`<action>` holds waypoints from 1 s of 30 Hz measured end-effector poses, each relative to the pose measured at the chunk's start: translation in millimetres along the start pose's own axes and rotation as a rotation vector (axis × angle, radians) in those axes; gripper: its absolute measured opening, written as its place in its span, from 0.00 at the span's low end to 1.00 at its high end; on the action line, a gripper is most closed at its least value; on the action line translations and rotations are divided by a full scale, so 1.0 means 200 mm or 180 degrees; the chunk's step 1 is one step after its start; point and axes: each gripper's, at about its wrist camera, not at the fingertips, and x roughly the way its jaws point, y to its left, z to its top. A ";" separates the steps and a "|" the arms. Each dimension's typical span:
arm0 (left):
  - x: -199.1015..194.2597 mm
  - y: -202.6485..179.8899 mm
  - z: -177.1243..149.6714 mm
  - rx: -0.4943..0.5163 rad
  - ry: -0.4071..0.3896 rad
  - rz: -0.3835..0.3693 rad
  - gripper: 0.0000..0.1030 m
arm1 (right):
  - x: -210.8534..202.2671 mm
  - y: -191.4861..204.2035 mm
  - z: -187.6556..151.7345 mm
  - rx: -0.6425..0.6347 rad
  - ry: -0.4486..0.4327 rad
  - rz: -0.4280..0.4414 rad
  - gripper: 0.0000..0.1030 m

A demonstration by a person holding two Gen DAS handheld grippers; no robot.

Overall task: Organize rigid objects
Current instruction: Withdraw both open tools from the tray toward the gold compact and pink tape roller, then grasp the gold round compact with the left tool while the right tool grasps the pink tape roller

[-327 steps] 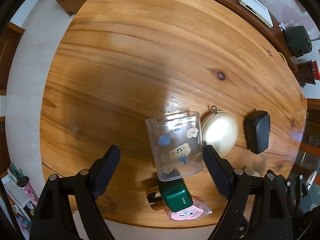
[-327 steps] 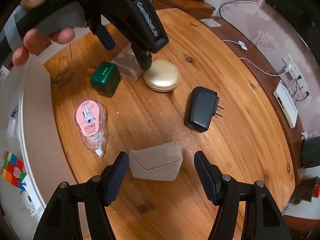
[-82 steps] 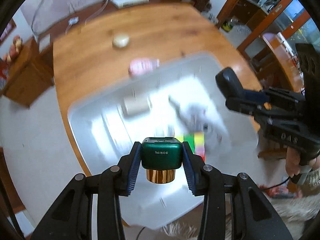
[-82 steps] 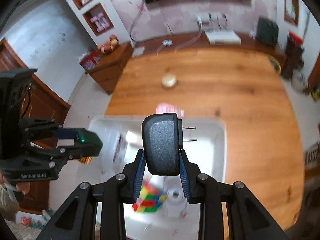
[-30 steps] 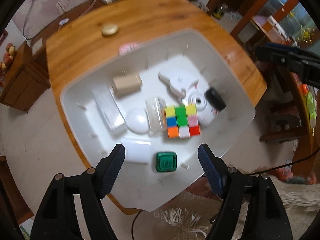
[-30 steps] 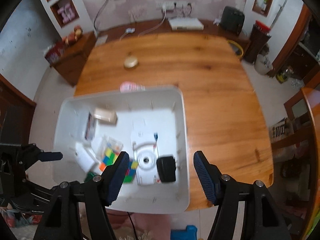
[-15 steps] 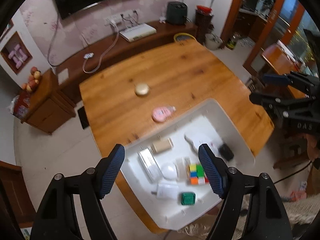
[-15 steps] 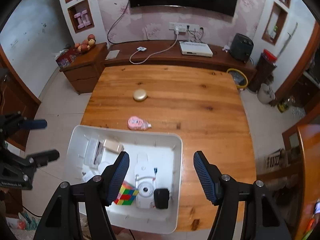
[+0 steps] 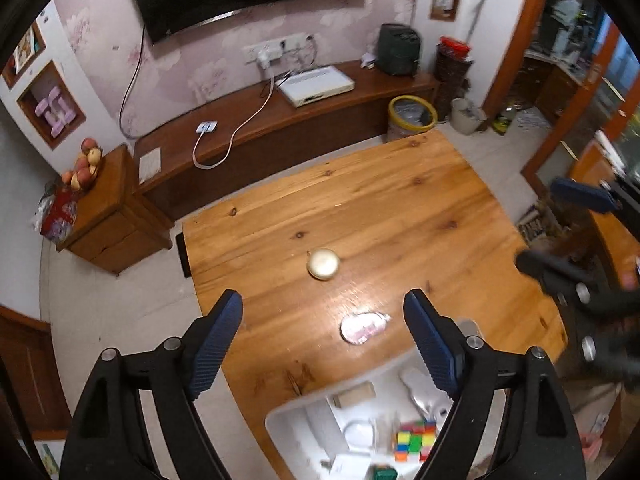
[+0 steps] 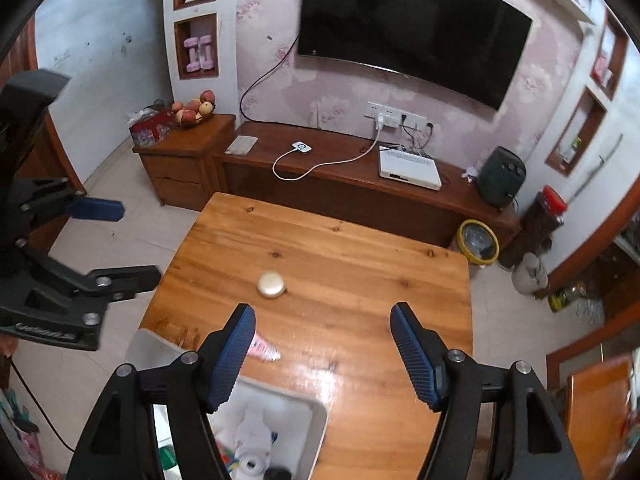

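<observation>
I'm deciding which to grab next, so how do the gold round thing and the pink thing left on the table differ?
The gold round case is a plain, pale metallic disc, while the pink item is longer, with a clear pointed end. The gold round case sits near the middle of the wooden table; the pink item lies closer to the white bin, just beyond its rim. Both lie flat on the table, outside the bin, and neither is touched by a gripper.

A: How do the claws stand?
B: The left claw (image 9: 322,338) points steeply down, jaws wide apart, having just been opening, nothing between them.
A: And the other?
B: The right claw (image 10: 322,350) likewise: jaws apart, just opening, empty.
</observation>
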 end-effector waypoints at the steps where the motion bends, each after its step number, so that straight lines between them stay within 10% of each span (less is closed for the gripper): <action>1: 0.05 0.01 0.02 -0.0051 0.0043 0.0004 0.82 | 0.04 -0.01 0.02 -0.0009 0.0016 0.0021 0.69; 18: 1.18 0.16 0.16 -0.1165 0.1123 -0.0143 0.82 | 1.04 0.05 -0.14 -0.0375 0.0919 0.0641 0.69; 30: 1.36 0.09 0.06 -0.1233 0.1357 -0.0179 0.82 | 1.22 0.05 -0.26 -0.0340 0.1184 0.0787 0.69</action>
